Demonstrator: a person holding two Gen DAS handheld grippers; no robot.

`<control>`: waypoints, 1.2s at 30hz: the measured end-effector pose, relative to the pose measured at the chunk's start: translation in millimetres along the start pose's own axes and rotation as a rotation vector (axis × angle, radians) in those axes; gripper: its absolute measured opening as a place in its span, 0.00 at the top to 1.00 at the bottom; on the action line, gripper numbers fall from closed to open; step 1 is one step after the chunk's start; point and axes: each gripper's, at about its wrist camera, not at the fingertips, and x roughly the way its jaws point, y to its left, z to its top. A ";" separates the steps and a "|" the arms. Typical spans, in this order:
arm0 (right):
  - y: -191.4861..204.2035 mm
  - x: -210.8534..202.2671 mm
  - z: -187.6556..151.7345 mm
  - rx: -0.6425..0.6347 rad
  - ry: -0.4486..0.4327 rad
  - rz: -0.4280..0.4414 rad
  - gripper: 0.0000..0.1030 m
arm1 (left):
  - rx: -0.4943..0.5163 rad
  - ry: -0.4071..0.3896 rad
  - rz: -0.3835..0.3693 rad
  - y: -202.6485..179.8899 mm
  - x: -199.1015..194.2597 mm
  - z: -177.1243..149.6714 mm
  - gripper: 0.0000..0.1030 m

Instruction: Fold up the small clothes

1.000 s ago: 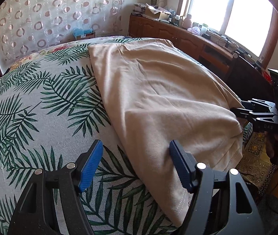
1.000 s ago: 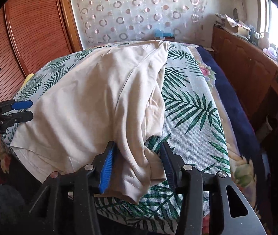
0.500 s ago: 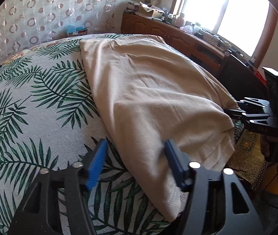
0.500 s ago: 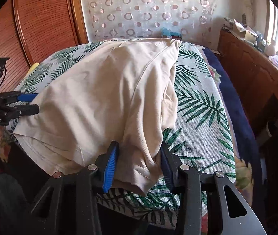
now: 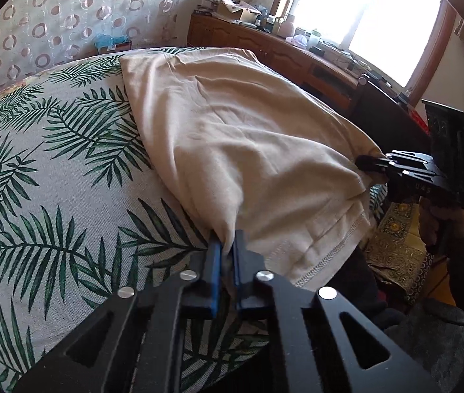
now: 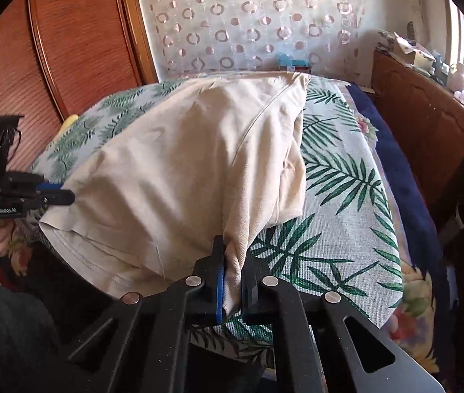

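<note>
A palm-leaf patterned bedspread (image 5: 52,170) fills the left and centre of both views. A sheer curtain with ring motifs (image 6: 248,23) hangs across the top. A wooden sideboard (image 5: 264,52) cluttered with small items runs beneath a bright window (image 5: 379,16) at upper right; reddish wooden panels (image 6: 68,49) stand at upper left of the right view.

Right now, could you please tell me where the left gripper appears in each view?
Left wrist view: left gripper at bottom centre, shut on the beige cotton garment.
Right wrist view: it sits at the left edge, pinching the garment's near corner.
Shared landmark: the circle-patterned curtain.
</note>
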 end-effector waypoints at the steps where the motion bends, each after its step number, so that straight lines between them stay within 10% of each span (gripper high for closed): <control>1: 0.3 -4.0 0.2 0.005 -0.016 0.003 0.94 | -0.004 -0.005 0.002 -0.1 -0.9 1.9 0.95; 21: -3.9 -1.1 131.1 -0.096 -0.242 -0.076 0.94 | -0.052 -0.270 0.064 46.4 -31.9 147.3 0.96; 36: -39.3 105.5 205.7 -0.061 -0.127 -0.076 0.94 | -0.113 -0.201 0.146 107.9 46.7 216.2 0.96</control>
